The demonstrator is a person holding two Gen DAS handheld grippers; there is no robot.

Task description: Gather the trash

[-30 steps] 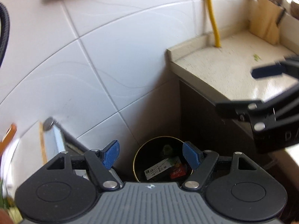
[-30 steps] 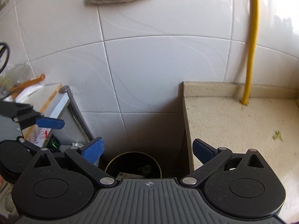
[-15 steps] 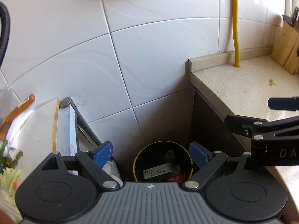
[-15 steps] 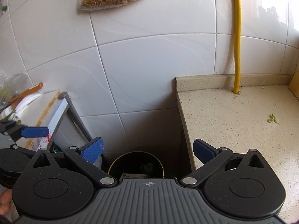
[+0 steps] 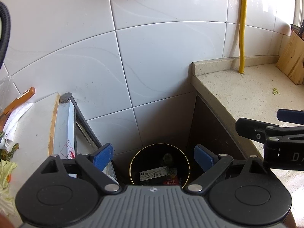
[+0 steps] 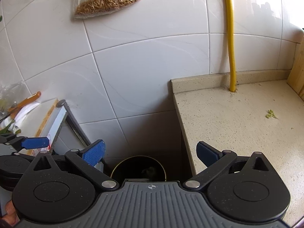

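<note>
Bin (image 5: 159, 166) w/ trash sits below, between spread left gripper (image 5: 153, 159) fingers.

A yellow hose (image 6: 230, 38) runs down the white tiled wall (image 6: 144, 72) beside a hanging bag (image 6: 110, 0) of what may be grain.

Left tool (image 5: 153, 156) (spread, empty) above trash bin (image 5: 159, 164)
</note>
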